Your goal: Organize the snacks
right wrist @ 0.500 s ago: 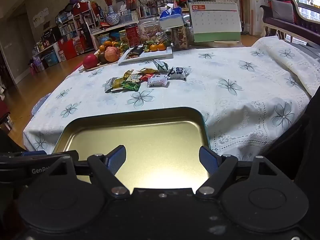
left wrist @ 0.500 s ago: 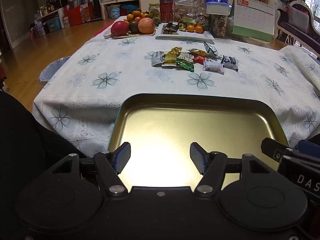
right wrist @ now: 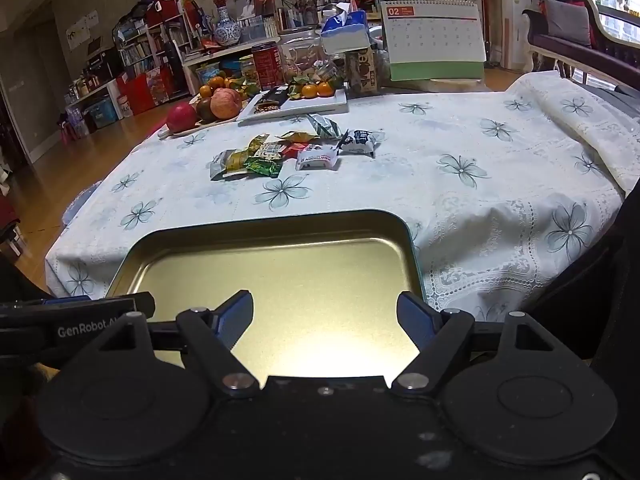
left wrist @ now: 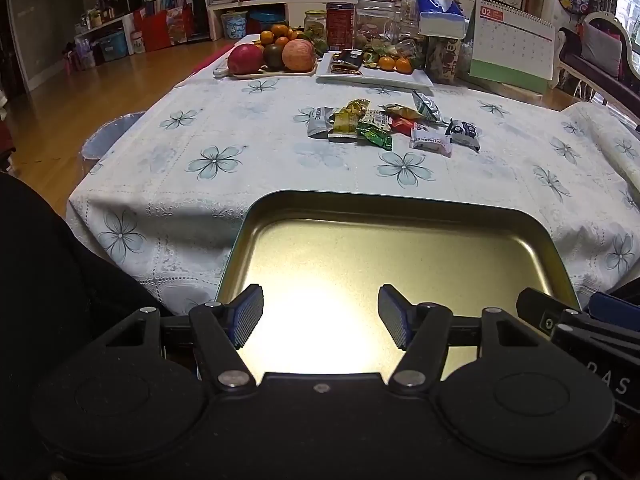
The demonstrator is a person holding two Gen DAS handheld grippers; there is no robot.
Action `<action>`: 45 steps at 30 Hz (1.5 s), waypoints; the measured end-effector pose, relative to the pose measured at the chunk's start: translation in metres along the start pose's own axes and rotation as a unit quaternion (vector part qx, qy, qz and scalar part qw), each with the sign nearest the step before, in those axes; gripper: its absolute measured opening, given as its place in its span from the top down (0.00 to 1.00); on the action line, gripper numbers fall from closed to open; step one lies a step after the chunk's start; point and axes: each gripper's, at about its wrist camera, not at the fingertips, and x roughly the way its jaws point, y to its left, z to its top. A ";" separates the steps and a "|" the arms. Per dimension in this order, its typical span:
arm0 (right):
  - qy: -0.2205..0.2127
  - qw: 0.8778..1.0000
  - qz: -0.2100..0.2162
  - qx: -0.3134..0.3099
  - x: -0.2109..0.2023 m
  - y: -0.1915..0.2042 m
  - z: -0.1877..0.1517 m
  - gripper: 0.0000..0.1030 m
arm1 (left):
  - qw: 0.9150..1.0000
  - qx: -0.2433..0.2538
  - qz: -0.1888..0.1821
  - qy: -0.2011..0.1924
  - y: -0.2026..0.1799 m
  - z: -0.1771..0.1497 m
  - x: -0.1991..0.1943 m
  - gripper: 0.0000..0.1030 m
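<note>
A heap of small wrapped snacks [left wrist: 384,126] lies mid-table on the flowered cloth; it also shows in the right wrist view [right wrist: 288,150]. An empty gold metal tray [left wrist: 400,208] sits at the table's near edge, also seen in the right wrist view [right wrist: 272,224]. My left gripper [left wrist: 320,314] is open and empty over the tray's near side. My right gripper [right wrist: 326,318] is open and empty there too, just right of the left one. Both are well short of the snacks.
A board of fruit [left wrist: 276,56] and a white plate [left wrist: 376,74] with oranges stand at the table's far side, with jars, a tissue box and a desk calendar [left wrist: 512,56]. A folded cloth roll [right wrist: 576,120] lies along the right edge. Wooden floor lies to the left.
Both views have shifted only slightly; the grippers stay open over the tray and nothing on the table has moved.
</note>
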 end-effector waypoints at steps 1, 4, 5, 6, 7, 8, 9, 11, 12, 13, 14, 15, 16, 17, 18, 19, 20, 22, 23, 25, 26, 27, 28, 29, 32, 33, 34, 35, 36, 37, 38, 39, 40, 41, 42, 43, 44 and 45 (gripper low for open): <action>0.000 1.000 0.000 -0.001 0.000 0.000 0.000 0.20 | 1.000 0.003 0.002 0.000 -0.001 0.000 0.000 0.36; 0.000 1.000 0.004 -0.003 0.000 0.001 -0.001 0.20 | 1.000 0.010 0.010 -0.004 -0.003 -0.001 0.000 0.36; 0.000 1.000 0.005 -0.002 0.000 0.001 0.000 0.20 | 1.000 0.011 0.011 -0.005 -0.004 -0.001 -0.001 0.36; 0.001 1.000 0.005 -0.001 0.000 0.000 0.000 0.20 | 1.000 0.012 0.011 -0.004 -0.004 -0.001 0.000 0.36; 0.002 1.000 0.005 0.001 0.000 0.000 0.000 0.20 | 1.000 0.011 0.011 -0.003 -0.003 -0.001 0.000 0.36; 0.003 1.000 0.005 0.004 0.001 -0.001 0.000 0.20 | 1.000 0.010 0.011 -0.001 -0.003 -0.001 0.001 0.36; 0.005 1.000 0.004 0.006 0.001 -0.002 0.001 0.20 | 1.000 0.008 0.011 0.000 -0.002 -0.001 0.001 0.36; 0.006 1.000 0.002 0.008 0.002 -0.003 0.000 0.20 | 1.000 0.004 0.009 0.002 0.000 -0.001 0.001 0.36; 0.006 1.000 0.001 0.007 0.003 -0.002 0.000 0.20 | 1.000 0.002 0.009 0.004 0.000 -0.001 0.002 0.36; 0.006 1.000 0.000 0.006 0.003 -0.002 0.000 0.20 | 1.000 0.001 0.009 0.005 0.000 -0.001 0.002 0.36; 0.007 1.000 0.000 0.005 0.003 -0.002 0.000 0.20 | 1.000 0.000 0.009 0.007 0.001 0.000 0.003 0.36; 0.007 1.000 0.001 0.003 0.003 -0.001 0.000 0.20 | 1.000 0.000 0.008 0.008 0.001 -0.001 0.003 0.36; 0.008 1.000 0.001 0.002 0.003 -0.001 0.000 0.20 | 1.000 0.000 0.007 0.009 0.000 -0.001 0.003 0.36; 0.010 1.000 0.002 0.001 0.003 0.000 0.000 0.20 | 1.000 0.000 0.006 0.011 0.000 -0.001 0.003 0.36; 0.010 1.000 0.002 0.001 0.003 0.000 0.000 0.20 | 1.000 0.001 0.006 0.013 0.000 -0.001 0.003 0.36; 0.011 1.000 0.001 0.001 0.003 0.000 0.000 0.20 | 1.000 0.002 0.004 0.015 0.000 -0.001 0.004 0.36; 0.011 1.000 0.000 0.001 0.003 0.000 0.000 0.20 | 1.000 0.002 0.003 0.017 -0.001 -0.001 0.004 0.36; 0.012 1.000 -0.001 0.000 0.004 0.000 0.001 0.20 | 1.000 0.003 0.001 0.021 -0.001 -0.002 0.004 0.36; 0.013 1.000 -0.001 0.000 0.004 0.000 0.001 0.20 | 1.000 0.003 0.000 0.022 -0.001 -0.002 0.005 0.36; 0.015 1.000 -0.003 -0.002 0.004 0.000 0.000 0.20 | 1.000 0.005 -0.002 0.022 -0.002 -0.002 0.004 0.36; 0.015 1.000 -0.004 -0.003 0.004 0.001 0.000 0.20 | 1.000 0.007 0.000 0.020 -0.002 -0.003 0.003 0.36; 0.016 1.000 -0.004 -0.003 0.005 0.001 0.000 0.20 | 1.000 0.009 0.000 0.019 -0.003 -0.003 0.003 0.36; 0.016 1.000 -0.004 -0.004 0.005 0.001 0.000 0.20 | 1.000 0.010 0.000 0.020 -0.003 -0.002 0.003 0.36; 0.017 1.000 -0.004 -0.005 0.005 0.001 0.000 0.21 | 1.000 0.010 0.000 0.021 -0.003 -0.002 0.003 0.36; 0.018 1.000 -0.004 -0.006 0.005 0.001 0.000 0.21 | 1.000 0.011 0.000 0.021 -0.003 -0.002 0.003 0.36; 0.018 1.000 -0.004 -0.006 0.005 0.001 0.000 0.21 | 1.000 0.010 0.000 0.021 -0.003 -0.002 0.003 0.37; 0.018 1.000 -0.004 -0.006 0.005 0.001 0.000 0.21 | 1.000 0.009 0.000 0.022 -0.002 -0.002 0.004 0.36; 0.019 1.000 -0.003 -0.006 0.005 0.001 0.000 0.21 | 1.000 0.008 -0.001 0.023 -0.002 -0.002 0.004 0.36; 0.019 1.000 -0.002 -0.007 0.005 0.001 0.000 0.21 | 1.000 0.008 -0.001 0.024 -0.002 -0.002 0.004 0.36; 0.019 1.000 -0.002 -0.007 0.005 0.002 0.000 0.21 | 1.000 0.008 -0.001 0.024 -0.002 -0.002 0.004 0.36; 0.019 1.000 -0.002 -0.008 0.005 0.002 0.000 0.22 | 1.000 0.009 -0.001 0.025 -0.002 -0.002 0.004 0.37; 0.019 1.000 -0.002 -0.009 0.004 0.002 0.000 0.22 | 1.000 0.009 -0.002 0.025 -0.003 -0.002 0.004 0.37; 0.019 1.000 -0.001 -0.009 0.004 0.002 0.000 0.22 | 1.000 0.010 -0.001 0.025 -0.003 -0.002 0.004 0.37; 0.019 1.000 -0.002 -0.010 0.004 0.002 0.000 0.22 | 1.000 0.011 0.000 0.024 -0.003 -0.002 0.004 0.37; 0.019 1.000 -0.002 -0.010 0.004 0.002 -0.001 0.22 | 1.000 0.012 0.001 0.024 -0.003 -0.002 0.004 0.37; 0.019 1.000 -0.002 -0.010 0.004 0.002 -0.001 0.22 | 1.000 0.013 0.001 0.025 -0.003 -0.002 0.005 0.37; 0.020 1.000 -0.002 -0.010 0.004 0.002 -0.001 0.23 | 1.000 0.013 0.002 0.026 -0.003 -0.003 0.005 0.37; 0.020 1.000 -0.002 -0.010 0.004 0.002 0.000 0.23 | 1.000 0.013 0.002 0.027 -0.003 -0.003 0.005 0.37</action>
